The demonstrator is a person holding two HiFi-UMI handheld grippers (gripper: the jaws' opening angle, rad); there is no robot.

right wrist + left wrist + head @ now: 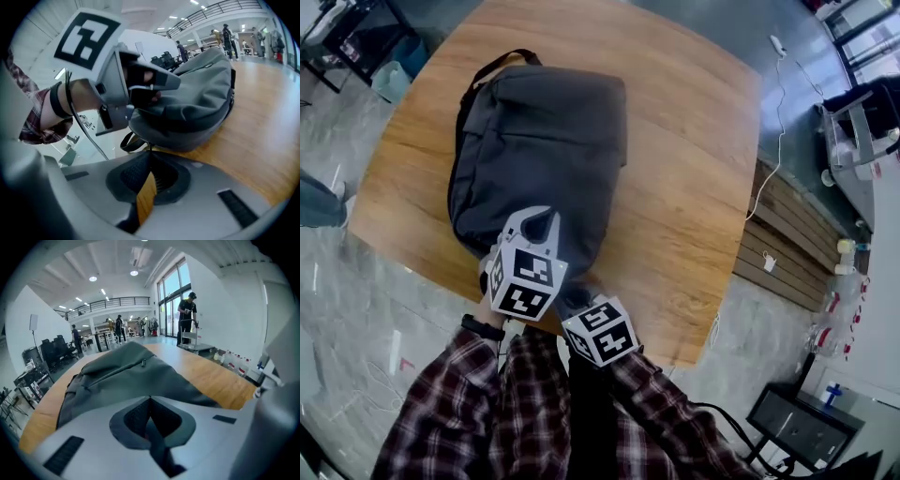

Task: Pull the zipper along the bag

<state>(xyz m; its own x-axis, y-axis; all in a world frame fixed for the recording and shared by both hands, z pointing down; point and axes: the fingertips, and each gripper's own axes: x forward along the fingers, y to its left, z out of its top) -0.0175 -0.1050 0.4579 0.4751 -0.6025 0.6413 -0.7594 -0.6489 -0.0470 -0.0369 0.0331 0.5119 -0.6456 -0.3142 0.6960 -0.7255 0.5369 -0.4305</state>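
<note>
Firmly, left gripper (540,219) on bag (546,131)

Head view: steeply down over desk (703,169) and bag (544,150). Left gripper view: low, close along bag's top. Right gripper view: close at its near end. All share bag.
</note>
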